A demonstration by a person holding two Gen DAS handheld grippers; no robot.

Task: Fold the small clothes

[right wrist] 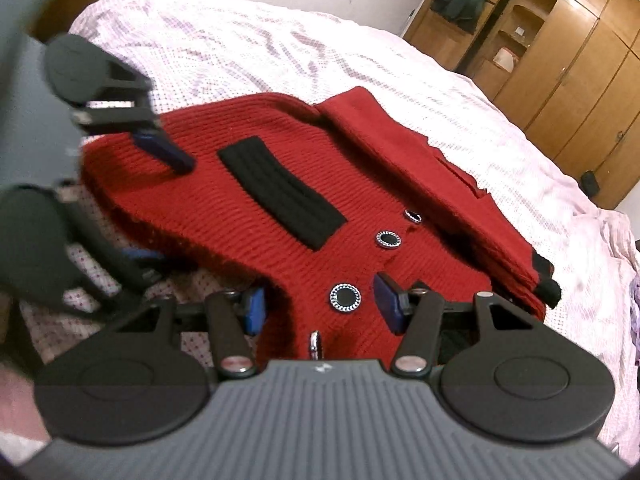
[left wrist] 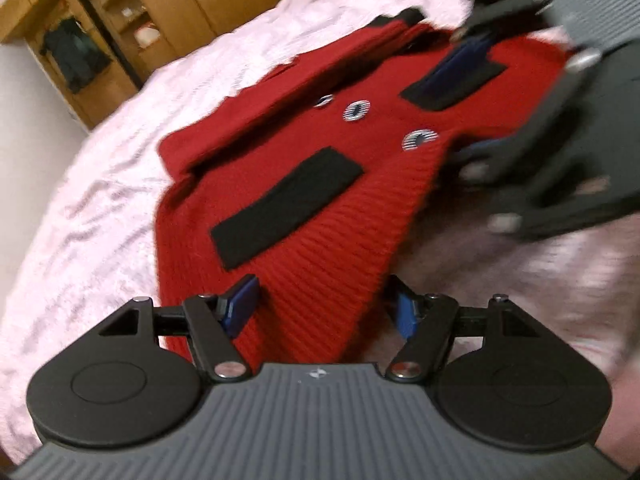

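Right wrist: 1 red cardigan (right wrist: 248,216), 4 buttons (right wrist: 345,298), 1 black pocket band (right wrist: 280,192).

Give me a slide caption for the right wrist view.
Both grippers straddle the hem of a red knit cardigan on a bed, jaws apart.

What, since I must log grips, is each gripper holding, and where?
Nothing is clamped. The left gripper and the right gripper both stand open astride the near edge of the cardigan.

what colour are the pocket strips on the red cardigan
Black pocket strips on the red cardigan; clearest in the right wrist view.
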